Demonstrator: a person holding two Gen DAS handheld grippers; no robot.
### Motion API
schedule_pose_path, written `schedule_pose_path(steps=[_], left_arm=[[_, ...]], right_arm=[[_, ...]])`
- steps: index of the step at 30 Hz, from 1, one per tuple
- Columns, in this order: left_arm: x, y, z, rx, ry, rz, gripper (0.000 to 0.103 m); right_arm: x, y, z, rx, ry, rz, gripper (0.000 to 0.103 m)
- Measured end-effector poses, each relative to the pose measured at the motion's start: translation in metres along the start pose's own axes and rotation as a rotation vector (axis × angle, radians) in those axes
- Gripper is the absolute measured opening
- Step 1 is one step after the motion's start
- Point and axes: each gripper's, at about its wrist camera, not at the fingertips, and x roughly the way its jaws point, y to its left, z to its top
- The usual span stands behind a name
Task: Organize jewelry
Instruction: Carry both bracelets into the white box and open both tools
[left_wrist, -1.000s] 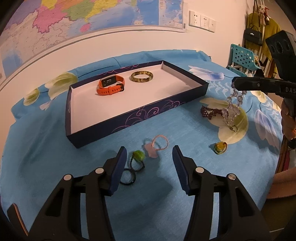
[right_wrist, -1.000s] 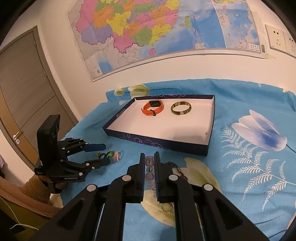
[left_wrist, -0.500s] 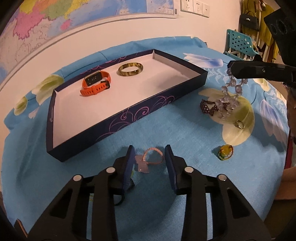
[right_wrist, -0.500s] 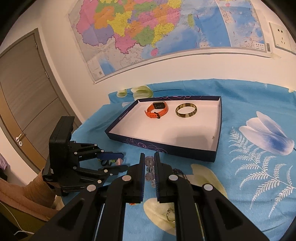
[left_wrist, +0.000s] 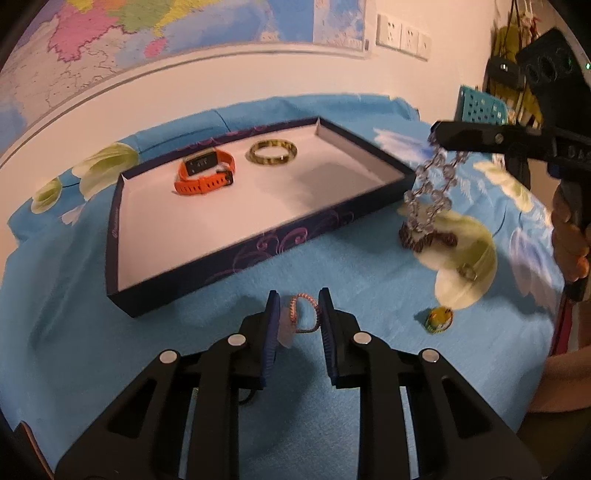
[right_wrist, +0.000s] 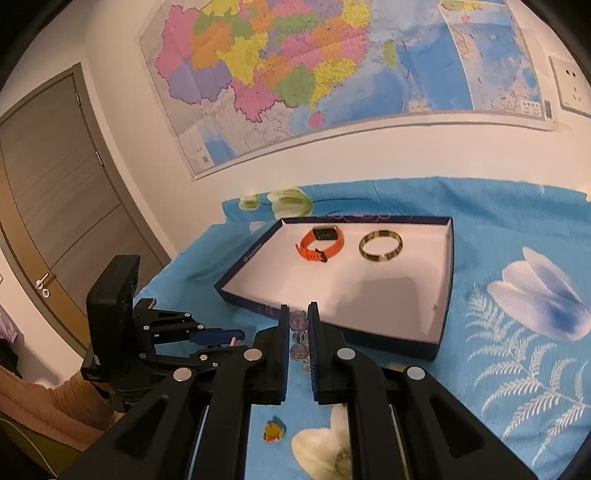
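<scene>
At the bottom centre of the left wrist view, the left gripper (left_wrist: 295, 314) is closing its jaws around a pink braided ring (left_wrist: 303, 312) lying on the blue flowered cloth (left_wrist: 74, 295). The right gripper (right_wrist: 296, 334) has its jaws pinched on a clear bead bracelet (left_wrist: 430, 186), which dangles at the right of that view beside the dark tray (left_wrist: 258, 251). An orange watch (left_wrist: 205, 175) and a gold bangle (left_wrist: 273, 151) lie in the tray's far part.
</scene>
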Motion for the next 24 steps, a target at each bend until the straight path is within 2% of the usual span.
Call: schedule_pose_path(steps=[10, 24], left_arm=[[-0.021, 0.012, 0.027, -0.045, -0.101, 0.001, 0.022], [0.004, 0.037, 0.064, -0.083, -0.115, 0.039, 0.022]], right_arm=[[0.007, 0.002, 0.029, -0.031, -0.041, 0.001, 0.008], [0.055, -0.015, 0.059, -0.008, -0.018, -0.008, 0.008]])
